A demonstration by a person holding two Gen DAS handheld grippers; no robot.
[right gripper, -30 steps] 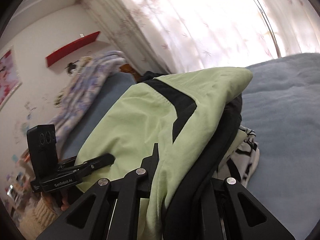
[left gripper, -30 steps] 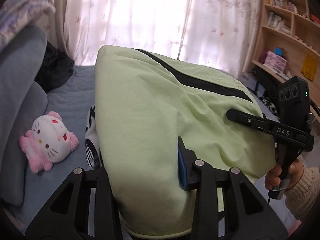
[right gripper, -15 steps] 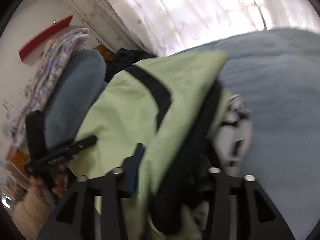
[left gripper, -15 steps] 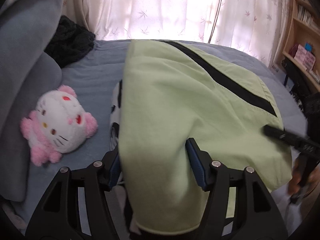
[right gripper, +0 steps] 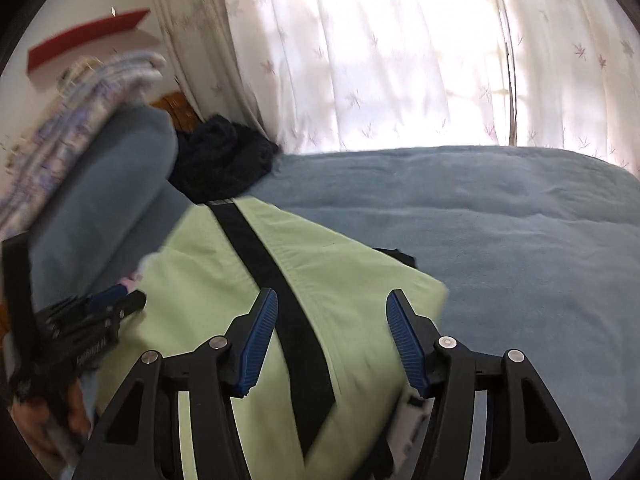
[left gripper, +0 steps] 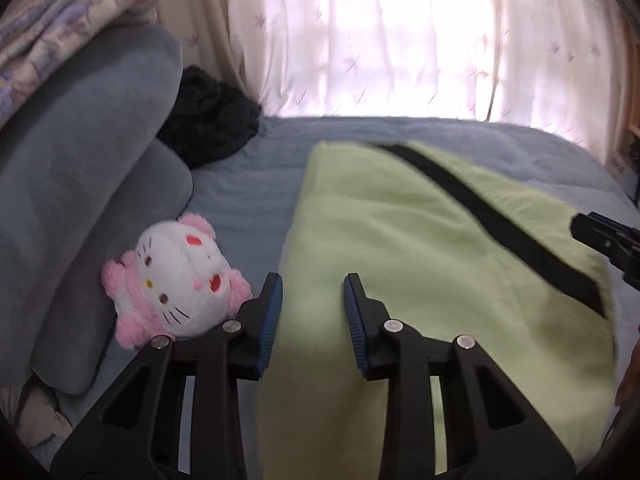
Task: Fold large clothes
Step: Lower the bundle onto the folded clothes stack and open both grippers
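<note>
- Nearest us, the left gripper (left gripper: pixel 313 280) is closing, its 2 blue pads astride the near left edge of the pale green fabric garment with a black stripe (left gripper: pixel 420 264), not yet pinching it.
- The right gripper (right gripper: pixel 331 298) is opening, released above the garment's right side.
- The garment lies folded on the blue-grey blanket-covered bed (right gripper: pixel 500 220).
- Left of it sits a pink and white plush cat toy (left gripper: pixel 176 276).
- Farther left rests a dark knitted bundle (left gripper: pixel 212 120).

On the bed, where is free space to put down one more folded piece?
The widest bare patch of the blue bedspread lies between the green garment and the curtain. It is crowded on the other side: a plush toy, grey cushions and a dark heap.
</note>
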